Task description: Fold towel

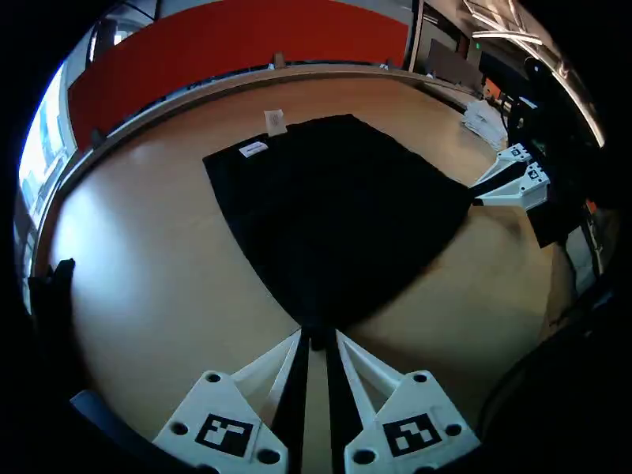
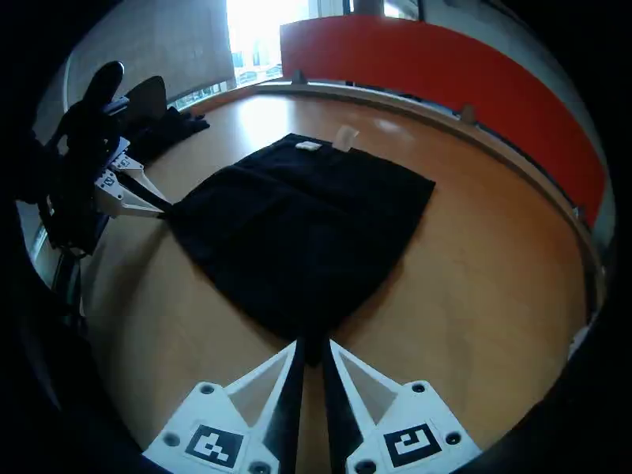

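**Towel** (image 1: pixel 340 213): black, lying spread on the wooden table (image 1: pixel 158 261). A white label (image 1: pixel 253 149) sits near its far edge, at 11 o'clock in the left gripper view.

**Left gripper** (image 1: pixel 318 341): jaws drawn almost together, pinching a towel corner at 6 o'clock. The cloth fans out from the tips toward 12.

**Right gripper** (image 2: pixel 314 347): jaws narrowed to a slit, clamped on the neighbouring corner at 6 o'clock in the right gripper view. The towel spreads out toward 12.
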Tool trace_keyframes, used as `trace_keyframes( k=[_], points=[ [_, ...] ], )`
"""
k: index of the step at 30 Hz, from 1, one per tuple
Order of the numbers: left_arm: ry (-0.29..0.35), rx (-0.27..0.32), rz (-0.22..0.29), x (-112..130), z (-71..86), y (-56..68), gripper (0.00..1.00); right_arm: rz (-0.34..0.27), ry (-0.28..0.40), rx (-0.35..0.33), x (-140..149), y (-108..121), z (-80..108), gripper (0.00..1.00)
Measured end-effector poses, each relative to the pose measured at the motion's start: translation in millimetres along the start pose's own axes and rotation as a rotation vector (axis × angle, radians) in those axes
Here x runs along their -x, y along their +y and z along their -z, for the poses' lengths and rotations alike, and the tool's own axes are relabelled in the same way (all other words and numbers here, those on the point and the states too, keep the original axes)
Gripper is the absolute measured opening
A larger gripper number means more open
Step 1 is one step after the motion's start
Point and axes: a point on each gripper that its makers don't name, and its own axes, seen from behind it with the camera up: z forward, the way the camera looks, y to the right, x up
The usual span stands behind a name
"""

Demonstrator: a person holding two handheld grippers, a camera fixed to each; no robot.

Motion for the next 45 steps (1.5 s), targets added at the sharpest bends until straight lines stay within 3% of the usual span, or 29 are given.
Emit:
trace_keyframes(
  k=[12, 24, 33, 45],
  points=[
    [0.012, -0.01, 0.03, -13, 16.6, -0.6, 0.14, 0.001, 0.03, 0.0, -21, -1, 14.9, 0.14],
    [0.013, -0.013, 0.081, -30, 49.9, 4.5, 0.14, 0.011, 0.08, -0.006, -56, -7, 48.1, 0.14],
    [0.023, -0.022, 0.071, -49, 79.2, 7.5, 0.14, 0.015, 0.11, -0.016, -78, -15, 76.9, 0.14],
    [0.035, -0.018, 0.1, -62, 107.4, 15.4, 0.14, -0.008, 0.13, -0.03, -95, -20, 104.5, 0.14]
  ],
)
